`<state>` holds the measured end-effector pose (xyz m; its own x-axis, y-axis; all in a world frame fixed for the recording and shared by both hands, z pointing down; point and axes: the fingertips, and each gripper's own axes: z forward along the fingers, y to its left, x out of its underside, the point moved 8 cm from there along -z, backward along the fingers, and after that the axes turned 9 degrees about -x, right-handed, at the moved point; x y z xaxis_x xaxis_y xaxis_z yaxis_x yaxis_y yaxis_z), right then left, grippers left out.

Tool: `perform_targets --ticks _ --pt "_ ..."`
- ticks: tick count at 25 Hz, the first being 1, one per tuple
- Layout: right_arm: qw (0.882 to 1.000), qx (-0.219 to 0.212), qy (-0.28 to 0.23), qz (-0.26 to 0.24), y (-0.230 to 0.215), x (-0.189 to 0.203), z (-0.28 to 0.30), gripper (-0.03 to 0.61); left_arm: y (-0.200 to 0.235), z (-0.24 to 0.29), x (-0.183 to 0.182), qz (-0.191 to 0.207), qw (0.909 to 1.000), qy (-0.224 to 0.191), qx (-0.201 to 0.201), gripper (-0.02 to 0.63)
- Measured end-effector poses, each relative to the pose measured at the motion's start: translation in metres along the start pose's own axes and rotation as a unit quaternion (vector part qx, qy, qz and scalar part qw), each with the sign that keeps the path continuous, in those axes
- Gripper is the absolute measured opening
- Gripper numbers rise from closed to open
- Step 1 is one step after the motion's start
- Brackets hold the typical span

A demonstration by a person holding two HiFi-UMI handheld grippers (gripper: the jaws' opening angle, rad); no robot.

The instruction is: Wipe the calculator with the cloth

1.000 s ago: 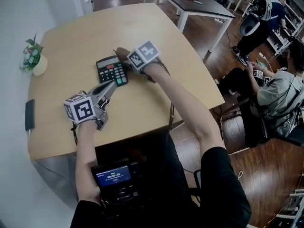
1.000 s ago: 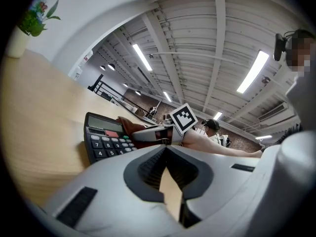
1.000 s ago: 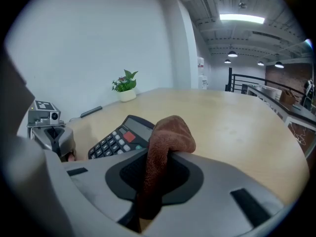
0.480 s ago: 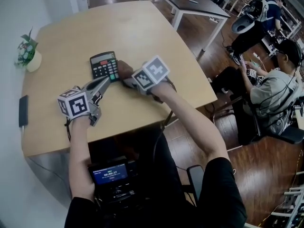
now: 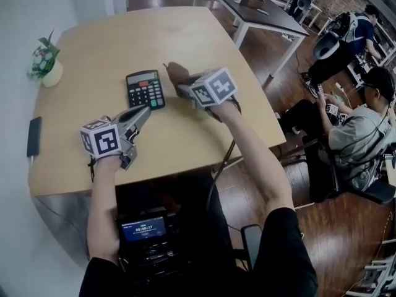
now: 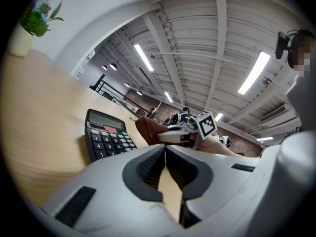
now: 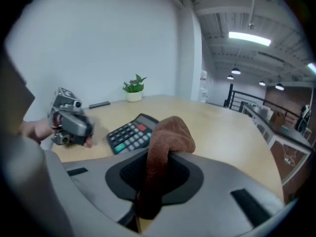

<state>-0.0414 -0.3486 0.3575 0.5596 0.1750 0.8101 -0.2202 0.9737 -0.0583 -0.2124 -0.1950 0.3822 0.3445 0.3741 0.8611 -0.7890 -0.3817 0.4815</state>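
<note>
A black calculator (image 5: 145,90) with a red and a green key lies flat on the pale wooden table (image 5: 105,42). My right gripper (image 5: 180,82) is just right of it, shut on a brown cloth (image 5: 176,73) that bulges out past the jaws. The cloth (image 7: 165,144) hangs clear of the calculator (image 7: 131,132) in the right gripper view. My left gripper (image 5: 145,111) points at the calculator's near edge, a little short of it, shut with nothing between its jaws. The left gripper view shows the calculator (image 6: 106,139) ahead and the cloth (image 6: 147,131) beyond it.
A small potted plant (image 5: 46,67) stands at the table's far left and a dark phone (image 5: 34,137) lies at its left edge. A screen device (image 5: 143,229) sits at the person's waist. A dark table (image 5: 247,5) and seated people (image 5: 359,122) are off right.
My right gripper has drawn the cloth off the calculator's right side and lifted it, leaving a gap. The left gripper has held its place by the near edge.
</note>
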Motion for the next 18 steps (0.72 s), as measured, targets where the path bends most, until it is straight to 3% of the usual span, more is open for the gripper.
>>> perform_targets --ticks 3,11,14,18 --pt "0.999 0.008 -0.014 -0.033 -0.031 -0.036 0.036 0.061 0.001 0.004 -0.001 0.015 0.9997 -0.005 -0.019 0.011" --pt "0.995 -0.071 0.039 -0.065 -0.059 -0.095 0.124 0.061 -0.003 0.015 0.005 0.093 0.9939 0.009 -0.059 0.005" --pt "0.988 -0.119 0.083 -0.059 -0.056 -0.089 0.136 0.052 -0.002 0.016 0.003 0.083 0.9950 0.006 -0.056 0.005" --pt "0.986 -0.148 0.071 -0.008 -0.053 -0.084 0.120 0.054 0.005 0.011 -0.004 0.051 0.9974 -0.008 -0.049 0.003"
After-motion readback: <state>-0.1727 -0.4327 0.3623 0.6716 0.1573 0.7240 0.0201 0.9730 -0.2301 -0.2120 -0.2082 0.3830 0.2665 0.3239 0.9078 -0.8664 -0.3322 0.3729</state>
